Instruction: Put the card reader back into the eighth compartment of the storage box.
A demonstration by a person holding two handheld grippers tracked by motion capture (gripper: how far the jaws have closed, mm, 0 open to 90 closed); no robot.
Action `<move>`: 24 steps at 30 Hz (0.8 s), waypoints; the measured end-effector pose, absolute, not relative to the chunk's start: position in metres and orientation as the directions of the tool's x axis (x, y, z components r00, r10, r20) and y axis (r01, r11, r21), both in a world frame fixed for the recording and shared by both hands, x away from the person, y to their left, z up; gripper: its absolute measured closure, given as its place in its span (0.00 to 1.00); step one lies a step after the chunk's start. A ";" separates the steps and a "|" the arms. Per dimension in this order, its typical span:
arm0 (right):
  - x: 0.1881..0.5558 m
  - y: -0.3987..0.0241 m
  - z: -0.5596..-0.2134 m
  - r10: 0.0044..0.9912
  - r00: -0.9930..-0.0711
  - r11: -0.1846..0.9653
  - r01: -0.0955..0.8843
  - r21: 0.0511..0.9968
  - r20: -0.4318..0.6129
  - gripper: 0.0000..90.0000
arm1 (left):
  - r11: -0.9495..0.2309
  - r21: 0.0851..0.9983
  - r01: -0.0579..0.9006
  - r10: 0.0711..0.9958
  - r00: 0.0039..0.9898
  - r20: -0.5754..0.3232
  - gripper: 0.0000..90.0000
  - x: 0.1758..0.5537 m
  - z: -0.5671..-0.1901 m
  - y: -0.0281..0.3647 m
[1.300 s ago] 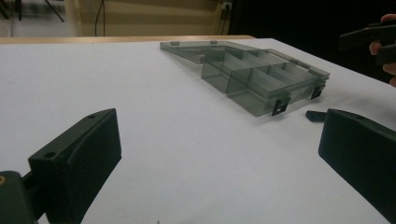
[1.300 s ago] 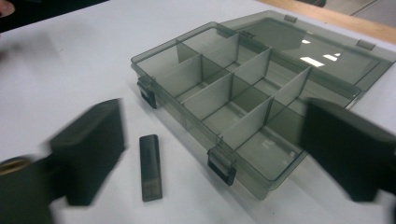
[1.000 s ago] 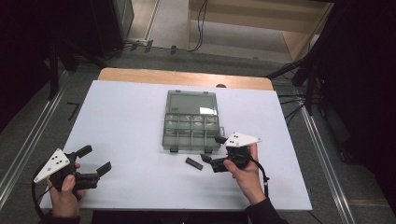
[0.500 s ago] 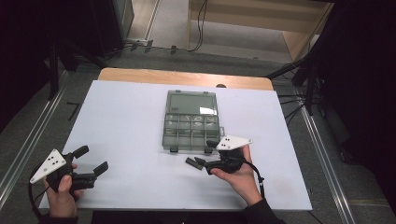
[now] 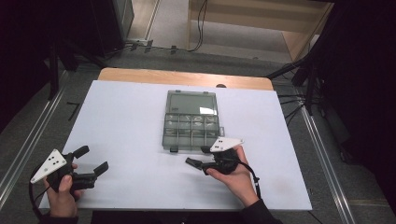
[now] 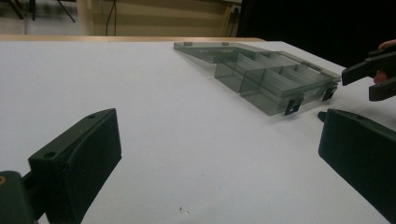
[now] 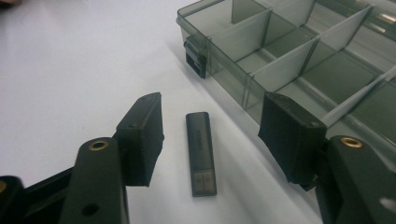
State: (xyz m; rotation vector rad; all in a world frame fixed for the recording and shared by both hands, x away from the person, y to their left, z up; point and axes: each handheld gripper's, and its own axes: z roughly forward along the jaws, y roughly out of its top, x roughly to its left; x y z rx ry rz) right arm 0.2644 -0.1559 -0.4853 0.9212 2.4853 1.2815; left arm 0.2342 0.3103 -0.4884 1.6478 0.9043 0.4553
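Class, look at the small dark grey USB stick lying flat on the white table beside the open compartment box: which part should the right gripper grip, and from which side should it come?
Grip the small dark grey USB stick across its narrow width, at mid-body, coming down from above. It lies flat with both long edges free; the right gripper, jaws just closing, already straddles it without touching. The smoky clear plastic compartment box stands close alongside, so keep that jaw clear of its wall.

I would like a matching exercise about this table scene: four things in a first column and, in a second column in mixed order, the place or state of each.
Things:
1. USB stick
2. organizer box
3. left gripper
4. right gripper

Places or states:
a. lid open, compartments exposed, at the table's middle
b. lying flat on the white table between two black jaws
c. jaws have just been closing, either side of a small thing, not pressing it
d. jaws wide open over bare table, near the left corner

Pairs: 1-b, 2-a, 3-d, 4-c
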 end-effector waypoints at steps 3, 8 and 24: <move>0.265 -0.154 -0.487 0.602 -0.791 0.440 0.441 0.782 0.108 0.46 | -0.058 0.946 0.320 0.760 0.628 -0.166 0.00 0.234 -0.488 0.310; 0.265 -0.150 -0.491 0.604 -0.788 0.447 0.460 0.767 0.120 0.52 | -0.063 0.945 0.321 0.760 0.630 -0.163 0.00 0.235 -0.489 0.310; 0.269 -0.141 -0.502 0.608 -0.782 0.460 0.488 0.742 0.137 0.68 | -0.067 0.944 0.322 0.760 0.629 -0.161 0.00 0.235 -0.489 0.309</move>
